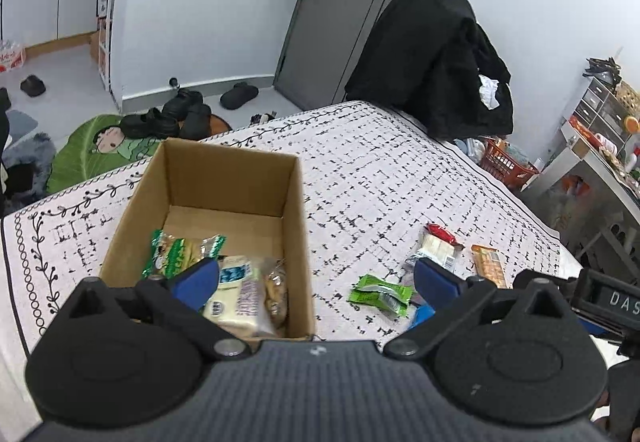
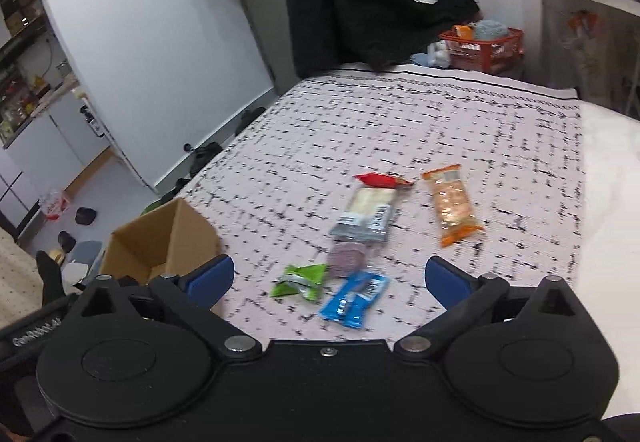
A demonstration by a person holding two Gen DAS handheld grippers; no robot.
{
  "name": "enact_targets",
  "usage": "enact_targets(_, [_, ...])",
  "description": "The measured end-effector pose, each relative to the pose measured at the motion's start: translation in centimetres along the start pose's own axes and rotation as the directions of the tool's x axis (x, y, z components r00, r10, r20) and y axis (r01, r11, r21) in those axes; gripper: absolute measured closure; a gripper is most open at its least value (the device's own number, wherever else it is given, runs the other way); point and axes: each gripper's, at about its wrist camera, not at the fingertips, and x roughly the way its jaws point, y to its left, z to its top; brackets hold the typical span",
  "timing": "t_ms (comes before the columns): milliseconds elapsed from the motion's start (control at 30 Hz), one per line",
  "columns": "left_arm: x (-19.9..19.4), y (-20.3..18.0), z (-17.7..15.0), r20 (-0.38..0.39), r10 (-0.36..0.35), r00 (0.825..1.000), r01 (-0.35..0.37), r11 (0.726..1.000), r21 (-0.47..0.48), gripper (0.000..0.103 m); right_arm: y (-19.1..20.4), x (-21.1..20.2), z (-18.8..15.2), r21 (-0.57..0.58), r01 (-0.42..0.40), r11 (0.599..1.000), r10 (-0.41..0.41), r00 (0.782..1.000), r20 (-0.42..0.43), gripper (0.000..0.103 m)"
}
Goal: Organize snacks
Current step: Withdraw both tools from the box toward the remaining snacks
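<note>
An open cardboard box [image 1: 296,226] stands on the patterned tablecloth and holds several snack packs, among them a green pack [image 1: 174,252] and a white pack [image 1: 236,298]. My left gripper [image 1: 316,282] is open and empty above the box's near right corner. Loose snacks lie to the right: a green packet [image 1: 380,294], a red-tipped white pack [image 1: 434,246], an orange pack [image 1: 489,264]. My right gripper [image 2: 329,280] is open and empty above the green packet [image 2: 298,280], a blue packet [image 2: 354,298], a round purple snack [image 2: 346,258], the white pack [image 2: 366,213] and the orange pack [image 2: 452,205]. The box [image 2: 160,238] lies left.
A chair draped in black clothes [image 1: 436,61] stands at the table's far edge. A red basket [image 1: 504,161] and a cluttered side table [image 1: 600,161] are to the right. Shoes and a green mat [image 1: 100,153] lie on the floor to the left.
</note>
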Motion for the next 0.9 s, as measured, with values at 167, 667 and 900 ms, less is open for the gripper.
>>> enact_targets(167, [0.2,-2.3,-0.3,-0.021,-0.016,1.000,0.017,0.998,0.056,0.000,-2.9,0.2,0.1,0.043,0.025,0.999,-0.024,1.000,-0.012,0.000])
enact_targets(667, [3.1,-8.1,-2.5,-0.094,-0.051,0.994,0.064,0.988,0.139,0.003,-9.5,2.1,0.3,0.101,0.073,0.992,-0.069,0.997,-0.041,0.003])
enact_targets(900, [6.0,-9.8,-3.7,-0.150,-0.050,0.987,0.075,0.983,0.168,0.015,-11.6,4.1,0.5,0.137,0.035,0.990,-0.028,0.998,-0.059,0.004])
